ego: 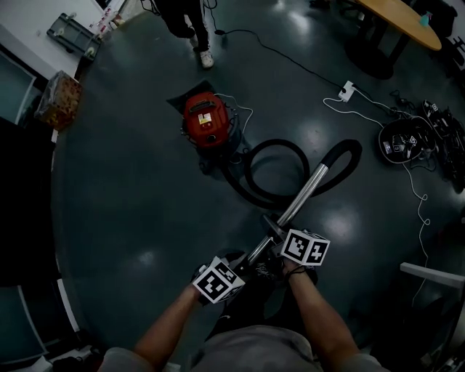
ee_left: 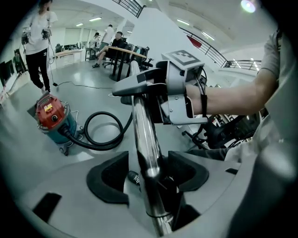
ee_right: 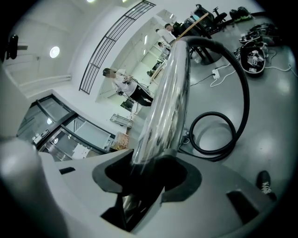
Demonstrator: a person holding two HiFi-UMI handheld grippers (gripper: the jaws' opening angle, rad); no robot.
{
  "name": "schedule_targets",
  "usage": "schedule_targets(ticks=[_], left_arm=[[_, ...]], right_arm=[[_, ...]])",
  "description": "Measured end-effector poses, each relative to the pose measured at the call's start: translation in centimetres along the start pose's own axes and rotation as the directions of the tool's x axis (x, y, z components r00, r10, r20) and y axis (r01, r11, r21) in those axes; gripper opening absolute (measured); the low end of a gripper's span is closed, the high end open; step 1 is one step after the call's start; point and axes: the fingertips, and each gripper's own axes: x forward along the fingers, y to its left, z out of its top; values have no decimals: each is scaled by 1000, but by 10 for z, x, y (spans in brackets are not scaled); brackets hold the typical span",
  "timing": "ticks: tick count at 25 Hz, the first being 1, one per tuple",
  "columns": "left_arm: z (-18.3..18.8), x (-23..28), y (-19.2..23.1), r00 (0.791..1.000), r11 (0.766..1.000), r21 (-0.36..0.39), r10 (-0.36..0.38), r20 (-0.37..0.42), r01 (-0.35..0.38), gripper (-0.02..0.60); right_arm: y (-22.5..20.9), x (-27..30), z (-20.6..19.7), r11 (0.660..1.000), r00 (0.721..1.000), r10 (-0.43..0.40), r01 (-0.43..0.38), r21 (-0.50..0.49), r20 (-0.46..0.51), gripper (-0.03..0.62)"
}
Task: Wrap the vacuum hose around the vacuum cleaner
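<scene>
Dark, glossy flooring (ego: 131, 189) fills the head view, with a person (ego: 192, 25) standing at the top, a wooden table (ego: 407, 22) at the upper right and a white power strip (ego: 346, 91) with its cable below it. Near the middle of the floor sits the red vacuum cleaner (ego: 205, 120). Its black vacuum hose (ego: 352, 154) lies on the floor in 1 loose loop to the cleaner's right, not wound around it, and joins a shiny metal wand (ego: 309, 187) that slopes down towards the person holding the 2 grippers. The left gripper (ee_left: 148, 174) is on the wand's lower end. Its jaws stand wide, with the tube running between the pads (ee_left: 104, 179) and a clear gap on the left one. The right gripper (ee_right: 146, 174) is further up the wand, its jaws narrowed and clamped around the tube.
</scene>
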Motion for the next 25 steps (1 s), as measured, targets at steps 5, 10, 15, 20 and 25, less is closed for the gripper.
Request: schedule_targets(ticks=[5,10,15,20,25], left_arm=[[-7,-17,2,1000,1000,-13,-13,0,13,258],[-13,-30,12,1000,1000,-4,15,-26,-15,258],[1,-14,10,999,1000,27,7,-34,-6,256],[38,15,-1,1000,992,122,14,-21,-11,256],[80,43,-2,1000,985,170,29,-4,-28,256]], right_arm=[[-15,3,5,1000,1000,-24,24,-16,21,181],[-31,-5,16,997,999,-46,46,-66,9,181],[-40,-13,23,987,999,-40,34,-160,-35,178],[-59,-24,30,963,995,-37,11,-268,-91,176],[-87,-32,29,928,984,-58,-9,-373,-169,175]])
